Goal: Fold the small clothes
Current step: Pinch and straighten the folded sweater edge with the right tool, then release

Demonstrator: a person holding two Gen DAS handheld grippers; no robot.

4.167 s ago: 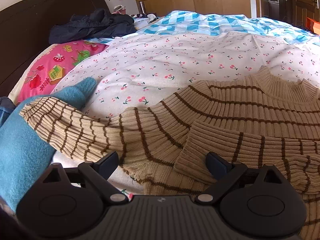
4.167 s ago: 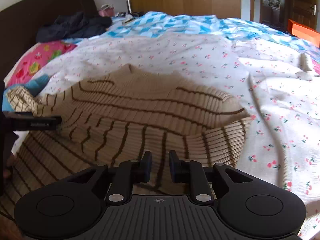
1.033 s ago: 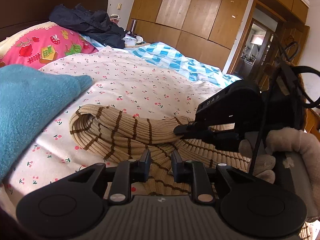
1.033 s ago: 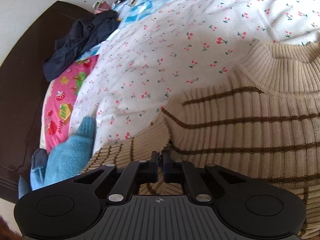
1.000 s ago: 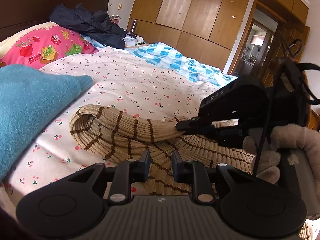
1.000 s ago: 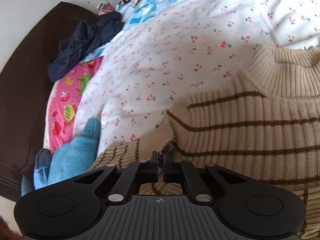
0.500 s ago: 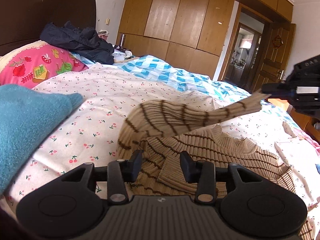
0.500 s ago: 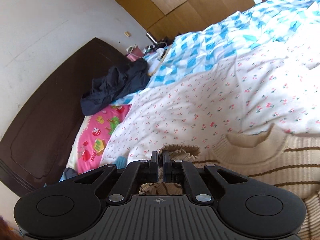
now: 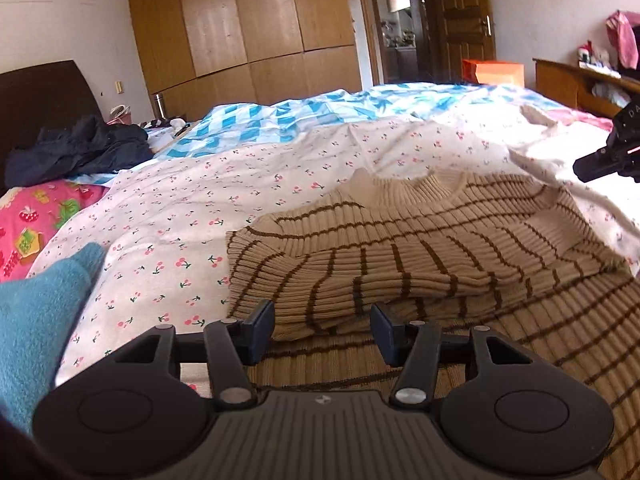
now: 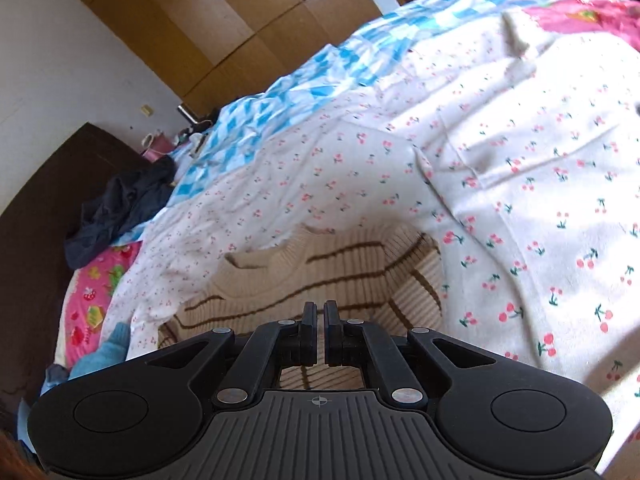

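Note:
A beige sweater with brown stripes (image 9: 420,248) lies on the cherry-print bedcover (image 9: 248,184), collar toward the far side. One sleeve is folded across its front. My left gripper (image 9: 322,330) is open and empty, low over the sweater's near edge. My right gripper (image 10: 320,330) is shut with nothing between the fingers, raised above the sweater (image 10: 320,268). It also shows in the left wrist view (image 9: 608,160) at the far right, clear of the sweater.
A blue fleece item (image 9: 36,320) lies at the left. A pink pillow (image 9: 36,216) and dark clothes (image 9: 76,148) lie by the headboard. A blue checked blanket (image 9: 320,116) covers the far side. Wardrobes and a door stand behind.
The right gripper carried the sleeve across the sweater, let it go and lifted away. The left gripper opened wide and released the sweater; the sleeve now lies folded flat.

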